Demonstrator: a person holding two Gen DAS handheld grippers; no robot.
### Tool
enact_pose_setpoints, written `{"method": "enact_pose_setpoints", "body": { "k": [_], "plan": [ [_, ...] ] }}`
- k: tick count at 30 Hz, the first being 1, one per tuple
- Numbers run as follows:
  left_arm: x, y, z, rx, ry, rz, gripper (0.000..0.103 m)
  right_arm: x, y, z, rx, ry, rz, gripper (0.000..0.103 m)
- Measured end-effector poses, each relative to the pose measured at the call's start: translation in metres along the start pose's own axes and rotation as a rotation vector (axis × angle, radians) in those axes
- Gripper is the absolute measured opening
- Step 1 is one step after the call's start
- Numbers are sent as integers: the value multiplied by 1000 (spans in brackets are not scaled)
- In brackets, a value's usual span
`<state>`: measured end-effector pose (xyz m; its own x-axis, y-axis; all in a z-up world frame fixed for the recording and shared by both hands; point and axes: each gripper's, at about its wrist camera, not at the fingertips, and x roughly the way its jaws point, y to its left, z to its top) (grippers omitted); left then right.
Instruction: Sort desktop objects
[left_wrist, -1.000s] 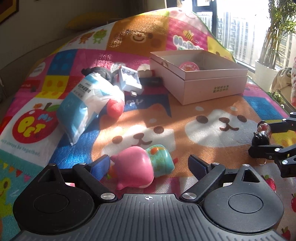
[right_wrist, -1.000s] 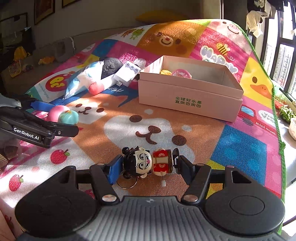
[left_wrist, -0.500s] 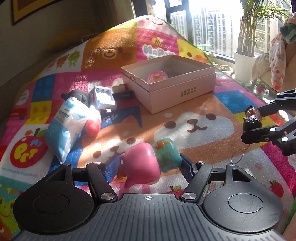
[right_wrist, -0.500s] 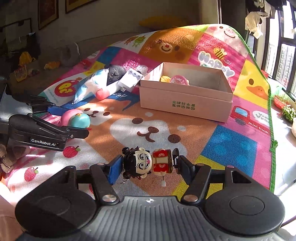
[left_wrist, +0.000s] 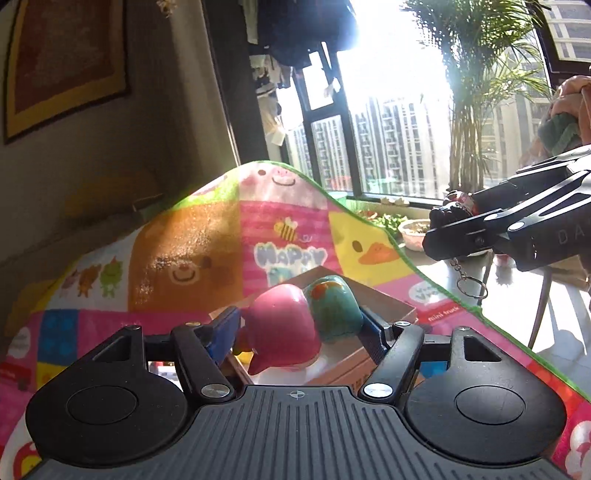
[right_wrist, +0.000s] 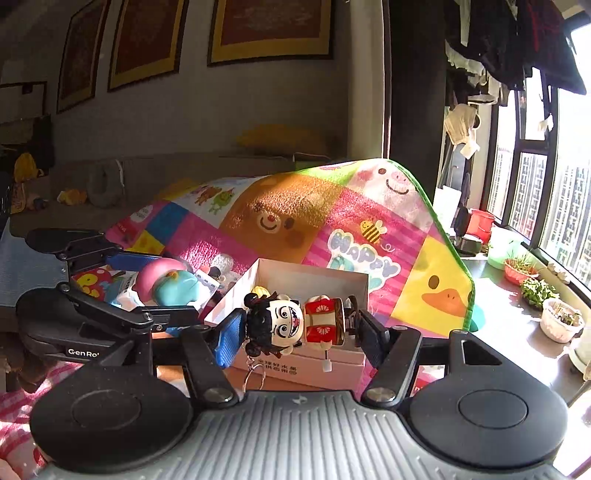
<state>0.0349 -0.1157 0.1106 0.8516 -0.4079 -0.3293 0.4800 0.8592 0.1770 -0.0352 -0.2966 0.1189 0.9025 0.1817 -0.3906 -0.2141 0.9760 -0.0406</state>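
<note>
The colourful play mat (right_wrist: 303, 218) spreads beyond both pairs of fingers, its green edge falling away toward the window side, to the right of the right gripper's fingers. On it sits the open pink box (right_wrist: 295, 280), just past and below the right gripper's fingertips, and directly under the left gripper's fingers in the left wrist view. The left gripper (left_wrist: 299, 325) is clamped on a pink-and-teal squishy toy (left_wrist: 295, 325), held sideways between the blue pads. The right gripper (right_wrist: 299, 326) is closed around a doll keychain (right_wrist: 295, 325), whose ring (right_wrist: 255, 376) dangles below the fingers. The step in hand appears to be carrying both toys to the box for dropping. The next move likely calls for centring each load over the opening, then parting the fingers. The two grippers sit near each other, so room between them is tight; the box walls are low, and open space remains above it.
</note>
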Motion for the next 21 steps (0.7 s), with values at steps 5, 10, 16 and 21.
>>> {"method": "enact_pose_setpoints", "body": {
  "k": [5,10,16,21],
  "plan": [
    [43,31,3,-131,60,67,95,74,-33,64,126,33,3,80],
    [10,62,-54,-133,152,137,101,101,-35,65,141,54,-51,79],
    [-16,95,-124,-224,301,211,102,116,2,53,70,108,-30,80],
    [-32,121,-159,-356,320,252,102,137,59,58,-41,144,34,81]
  ]
}}
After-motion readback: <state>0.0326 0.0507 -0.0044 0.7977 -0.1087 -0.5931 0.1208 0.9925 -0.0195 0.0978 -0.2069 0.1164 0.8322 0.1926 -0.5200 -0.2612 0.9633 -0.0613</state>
